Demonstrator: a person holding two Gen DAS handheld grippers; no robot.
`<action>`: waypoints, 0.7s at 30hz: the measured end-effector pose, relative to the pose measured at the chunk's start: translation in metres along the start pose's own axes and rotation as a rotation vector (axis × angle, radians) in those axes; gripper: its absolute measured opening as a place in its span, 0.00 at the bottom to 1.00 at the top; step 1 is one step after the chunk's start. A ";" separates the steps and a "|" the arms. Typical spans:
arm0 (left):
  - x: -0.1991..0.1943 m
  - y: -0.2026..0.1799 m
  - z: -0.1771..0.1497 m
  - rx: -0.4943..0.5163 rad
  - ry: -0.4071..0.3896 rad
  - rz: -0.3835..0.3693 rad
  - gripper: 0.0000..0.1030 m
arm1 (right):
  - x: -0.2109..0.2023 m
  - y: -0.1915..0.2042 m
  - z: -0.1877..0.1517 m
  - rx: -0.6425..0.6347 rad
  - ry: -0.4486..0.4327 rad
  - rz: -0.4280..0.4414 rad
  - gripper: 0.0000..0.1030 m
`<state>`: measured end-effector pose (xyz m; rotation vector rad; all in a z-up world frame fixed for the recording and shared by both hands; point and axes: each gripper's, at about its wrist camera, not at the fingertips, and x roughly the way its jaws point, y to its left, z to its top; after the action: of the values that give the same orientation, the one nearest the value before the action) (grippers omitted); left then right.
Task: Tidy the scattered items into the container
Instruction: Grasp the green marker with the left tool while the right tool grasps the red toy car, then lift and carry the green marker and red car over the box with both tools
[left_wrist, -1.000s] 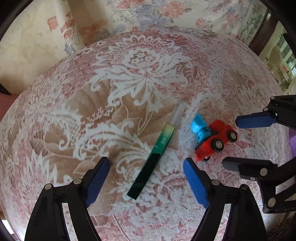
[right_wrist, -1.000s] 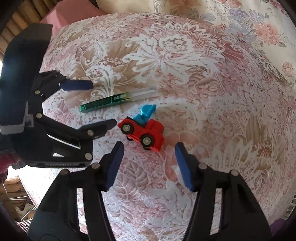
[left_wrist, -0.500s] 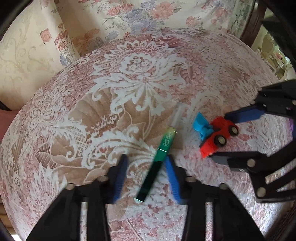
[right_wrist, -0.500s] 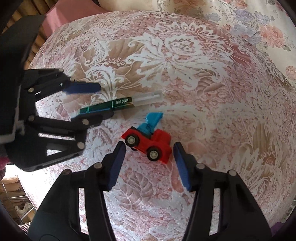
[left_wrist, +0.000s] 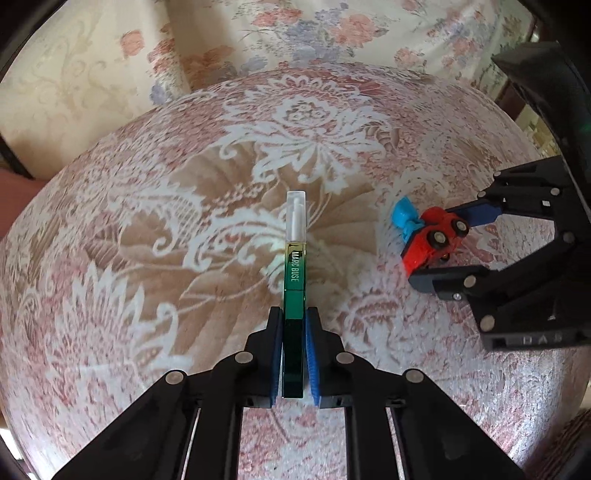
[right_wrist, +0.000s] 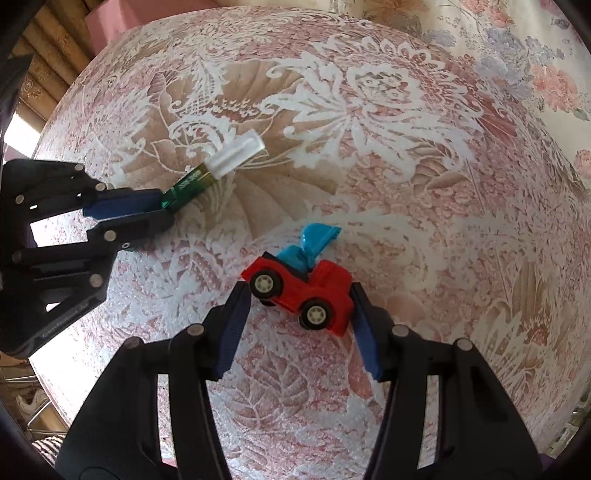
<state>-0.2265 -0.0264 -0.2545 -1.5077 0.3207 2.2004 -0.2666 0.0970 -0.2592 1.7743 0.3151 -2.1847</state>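
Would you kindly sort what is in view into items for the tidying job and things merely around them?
For the job:
green perfume sprayer, clamped in the left gripper
red toy truck, between the right gripper fingers

Merely around:
lace tablecloth
floral fabric

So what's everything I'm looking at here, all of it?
perfume tube: one, green with a clear cap, lying lengthwise between the left pads
toy truck: one, red with a blue scoop, between the right fingers
tablecloth: one, pink and white lace pattern, covering the round table
floral fabric: cream with pink flowers, behind the table
left hand-held gripper: one, black with blue pads, shut on the perfume tube
right hand-held gripper: one, black with blue pads, closed around the toy truck
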 end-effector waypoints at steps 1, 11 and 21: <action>-0.001 0.002 -0.002 -0.012 -0.001 -0.003 0.12 | 0.000 0.000 0.001 0.001 -0.001 0.001 0.56; -0.001 0.007 -0.003 -0.045 0.001 -0.022 0.12 | 0.002 0.011 0.000 -0.018 -0.016 -0.043 0.51; -0.001 0.008 -0.003 -0.051 0.001 -0.024 0.12 | 0.001 0.017 -0.001 -0.010 -0.031 -0.044 0.34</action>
<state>-0.2278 -0.0349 -0.2549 -1.5314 0.2465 2.2050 -0.2598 0.0818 -0.2601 1.7429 0.3610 -2.2345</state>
